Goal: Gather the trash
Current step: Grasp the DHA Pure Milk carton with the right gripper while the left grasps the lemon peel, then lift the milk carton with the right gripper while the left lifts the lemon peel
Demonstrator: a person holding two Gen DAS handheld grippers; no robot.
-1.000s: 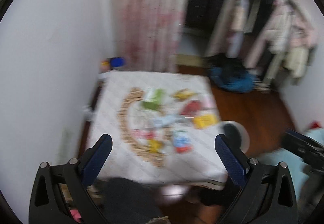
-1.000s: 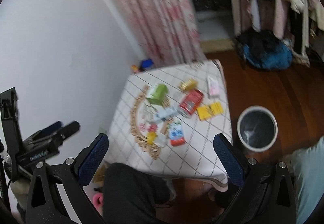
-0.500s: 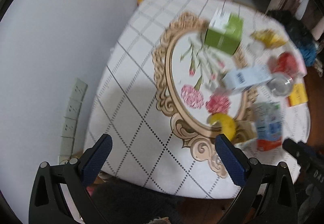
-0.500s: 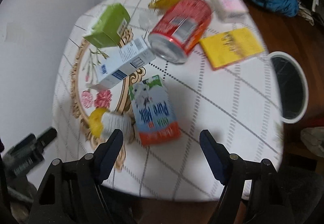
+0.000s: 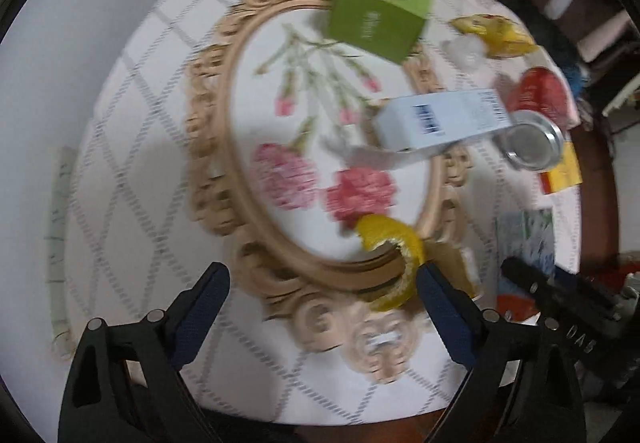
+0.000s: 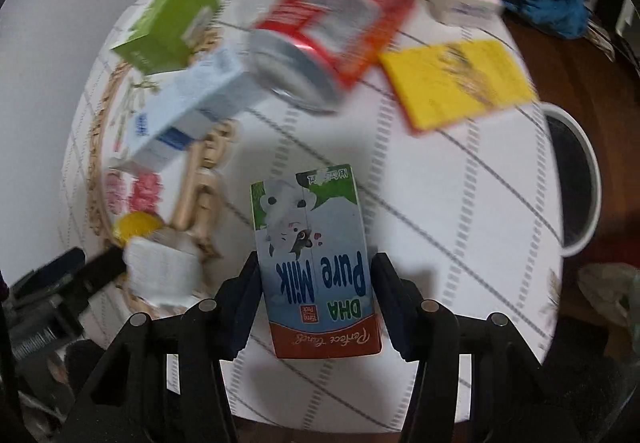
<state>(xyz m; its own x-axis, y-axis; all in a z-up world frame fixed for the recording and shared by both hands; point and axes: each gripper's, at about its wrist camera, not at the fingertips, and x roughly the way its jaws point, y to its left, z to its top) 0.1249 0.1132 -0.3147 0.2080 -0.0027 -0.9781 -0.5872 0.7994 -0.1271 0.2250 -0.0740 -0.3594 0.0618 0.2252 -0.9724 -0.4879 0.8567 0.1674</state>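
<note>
Right gripper [image 6: 314, 297] brackets the milk carton [image 6: 316, 267], contact unclear, the waste bin [image 6: 576, 179] beyond it awaiting trash; left gripper [image 5: 320, 301] gapes empty.

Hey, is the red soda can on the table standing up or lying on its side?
On its side. The red can lies across the tablecloth, its silver end facing the right-wrist camera.

- Bench cloth [image 6: 460, 203]: white, grey dotted diamond grid, gold oval frame, pink flowers.
- Milk carton [image 6: 316, 263]: pale blue, green top, red-brown base, blue lettering.
- Can [image 6: 336, 27]: red, silver end.
- Box [image 5: 380, 19]: green.
- Packet [image 6: 460, 79]: yellow.
- Peel [image 5: 394, 243]: yellow.
- Bin [image 6: 580, 179]: white rim, dark inside.
</note>
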